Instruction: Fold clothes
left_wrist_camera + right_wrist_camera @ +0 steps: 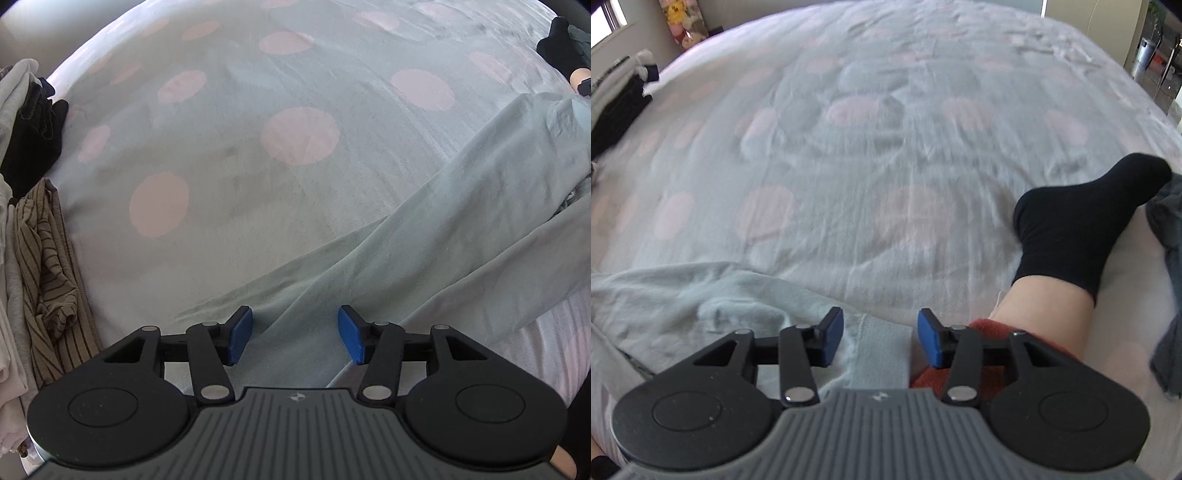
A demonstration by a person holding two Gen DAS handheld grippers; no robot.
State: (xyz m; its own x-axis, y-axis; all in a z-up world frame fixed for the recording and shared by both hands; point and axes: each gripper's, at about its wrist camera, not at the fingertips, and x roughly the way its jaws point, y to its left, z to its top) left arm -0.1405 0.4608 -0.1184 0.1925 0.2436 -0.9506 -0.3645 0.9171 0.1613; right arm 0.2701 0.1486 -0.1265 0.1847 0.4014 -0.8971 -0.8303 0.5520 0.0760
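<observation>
Grasping stage – pale mint-green cotton garment [424, 240] sprawls unfolded on the polka-dot bedspread [258, 110]; left gripper [295, 338] and right gripper [881, 338] hover wide open, empty – next, pinch its edge

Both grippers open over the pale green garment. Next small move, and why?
Probably close the left gripper on the pale green garment: its jaws stand open with cloth between them, and the right gripper is open over the ribbed hem, so nothing is held yet.

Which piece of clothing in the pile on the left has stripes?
The tan top, low in the pile, has dark stripes. The black garment and the pale ones above it are plain.
</observation>
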